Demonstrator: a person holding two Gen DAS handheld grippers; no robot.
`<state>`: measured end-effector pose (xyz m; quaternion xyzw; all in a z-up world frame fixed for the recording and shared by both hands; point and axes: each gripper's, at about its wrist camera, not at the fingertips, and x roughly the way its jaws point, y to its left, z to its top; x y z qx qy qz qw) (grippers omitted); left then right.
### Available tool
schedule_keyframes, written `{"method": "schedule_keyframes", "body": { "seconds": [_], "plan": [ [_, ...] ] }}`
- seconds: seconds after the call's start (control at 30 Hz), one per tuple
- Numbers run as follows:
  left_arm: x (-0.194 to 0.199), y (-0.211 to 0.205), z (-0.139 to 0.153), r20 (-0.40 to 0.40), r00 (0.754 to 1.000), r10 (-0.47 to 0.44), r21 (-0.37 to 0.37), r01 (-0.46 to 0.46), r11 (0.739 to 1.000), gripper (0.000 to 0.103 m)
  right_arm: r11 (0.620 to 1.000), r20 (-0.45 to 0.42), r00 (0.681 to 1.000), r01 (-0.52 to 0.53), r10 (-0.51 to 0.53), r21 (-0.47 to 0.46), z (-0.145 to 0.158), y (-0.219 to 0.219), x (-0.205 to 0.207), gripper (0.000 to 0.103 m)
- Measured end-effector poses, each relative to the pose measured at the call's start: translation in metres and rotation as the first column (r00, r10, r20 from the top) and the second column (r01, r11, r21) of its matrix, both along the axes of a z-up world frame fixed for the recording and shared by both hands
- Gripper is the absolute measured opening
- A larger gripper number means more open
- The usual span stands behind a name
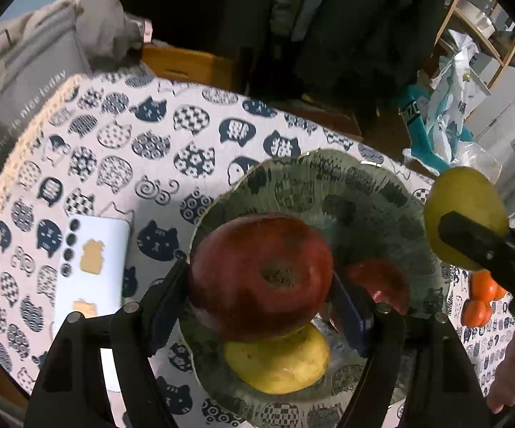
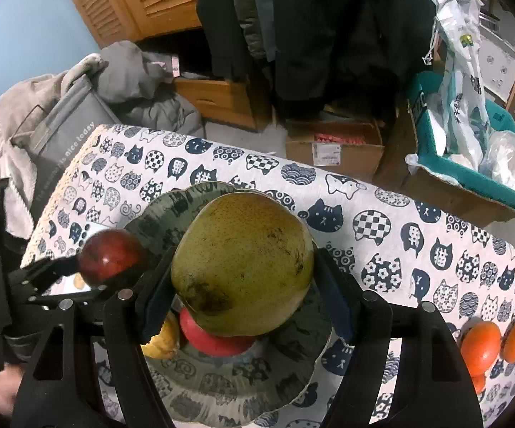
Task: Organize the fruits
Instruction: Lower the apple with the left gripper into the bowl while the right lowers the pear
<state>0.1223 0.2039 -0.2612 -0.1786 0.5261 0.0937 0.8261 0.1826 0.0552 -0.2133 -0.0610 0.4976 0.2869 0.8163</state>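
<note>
A red apple (image 1: 261,274) is pinched by the left gripper (image 1: 261,285) at frame centre, above the glass plate (image 1: 364,185). A green pear (image 2: 241,267) is clamped by the right gripper (image 2: 243,285) over the same plate. Already on the plate: a yellow fruit (image 1: 279,363) and a second red apple (image 1: 382,281). Oranges (image 2: 482,346) remain on the desk (image 2: 400,214) at lower right; the task is judged partly done.

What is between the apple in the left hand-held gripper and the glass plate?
The red apple hangs right over a yellow fruit already lying on the glass plate. Bare glass lies farther back.
</note>
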Motion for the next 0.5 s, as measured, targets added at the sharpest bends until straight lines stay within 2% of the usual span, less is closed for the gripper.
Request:
{"method": "schedule_keyframes", "body": {
  "seconds": [0.5],
  "plan": [
    [0.02,-0.014,-0.032,-0.071,0.997,-0.04,-0.014,0.039,0.999,0.078,1.0,-0.01,1.0,0.017,-0.017,-0.01,-0.008,-0.005,0.006,0.073]
  ]
}}
